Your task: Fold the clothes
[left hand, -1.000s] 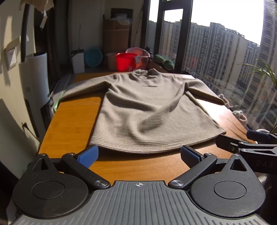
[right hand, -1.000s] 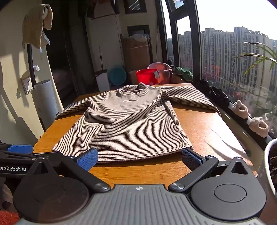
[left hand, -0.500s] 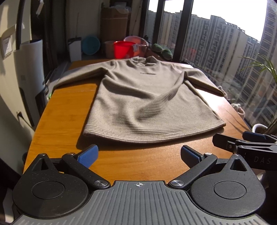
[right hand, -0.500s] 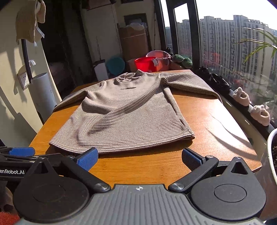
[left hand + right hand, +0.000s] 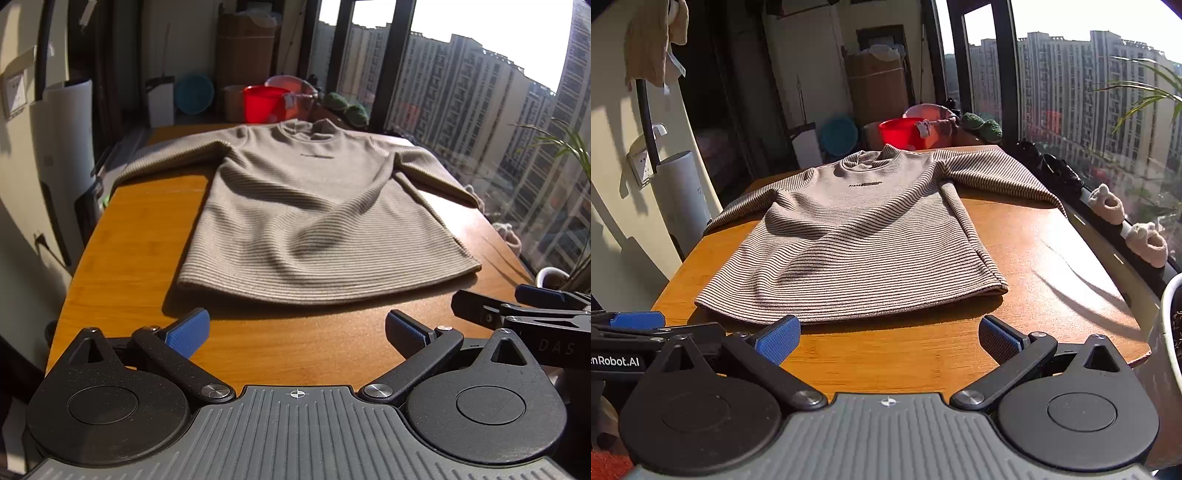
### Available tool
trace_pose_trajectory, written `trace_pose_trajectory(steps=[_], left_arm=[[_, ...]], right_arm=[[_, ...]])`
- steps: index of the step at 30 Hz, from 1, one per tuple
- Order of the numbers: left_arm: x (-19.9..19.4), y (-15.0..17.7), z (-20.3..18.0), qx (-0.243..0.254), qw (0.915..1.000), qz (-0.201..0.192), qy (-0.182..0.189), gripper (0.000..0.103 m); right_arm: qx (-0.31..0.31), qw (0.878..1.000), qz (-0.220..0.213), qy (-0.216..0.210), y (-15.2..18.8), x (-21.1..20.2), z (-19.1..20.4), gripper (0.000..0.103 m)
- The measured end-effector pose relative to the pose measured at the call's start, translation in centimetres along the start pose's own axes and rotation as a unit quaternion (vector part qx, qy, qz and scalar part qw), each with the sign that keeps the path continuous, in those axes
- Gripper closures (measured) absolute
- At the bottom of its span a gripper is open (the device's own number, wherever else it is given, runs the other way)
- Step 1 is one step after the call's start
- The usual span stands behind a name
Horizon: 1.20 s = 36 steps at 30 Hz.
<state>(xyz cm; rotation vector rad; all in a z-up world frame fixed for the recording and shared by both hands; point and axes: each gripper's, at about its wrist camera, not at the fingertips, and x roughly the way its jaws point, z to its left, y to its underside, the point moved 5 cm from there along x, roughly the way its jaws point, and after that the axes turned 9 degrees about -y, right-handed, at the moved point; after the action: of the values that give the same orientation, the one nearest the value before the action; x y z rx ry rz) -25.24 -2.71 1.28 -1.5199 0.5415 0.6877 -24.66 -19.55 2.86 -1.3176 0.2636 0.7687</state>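
both grippers, left gripper [image 5: 295, 334] and right gripper [image 5: 888, 338], spread wide, empty; sweater [image 5: 303, 218] flat ahead, untouched.

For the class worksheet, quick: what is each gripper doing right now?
Left gripper: open, holding nothing, short of the sweater.
Right gripper: open, holding nothing.

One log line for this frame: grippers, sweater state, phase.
left gripper: open | right gripper: open | sweater: flat, unfolded on table | phase: pre-grasp, near hem
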Motion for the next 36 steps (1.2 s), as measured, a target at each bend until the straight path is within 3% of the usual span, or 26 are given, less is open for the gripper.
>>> trace_pose_trajectory(steps=[36], left_arm=[[0.39,0.25,0.13,-0.008,0.9999,0.01,0.009,0.0]], right_arm=[[0.005,1.0,0.005,-0.001,0.13,0.15,-0.39,0.0]])
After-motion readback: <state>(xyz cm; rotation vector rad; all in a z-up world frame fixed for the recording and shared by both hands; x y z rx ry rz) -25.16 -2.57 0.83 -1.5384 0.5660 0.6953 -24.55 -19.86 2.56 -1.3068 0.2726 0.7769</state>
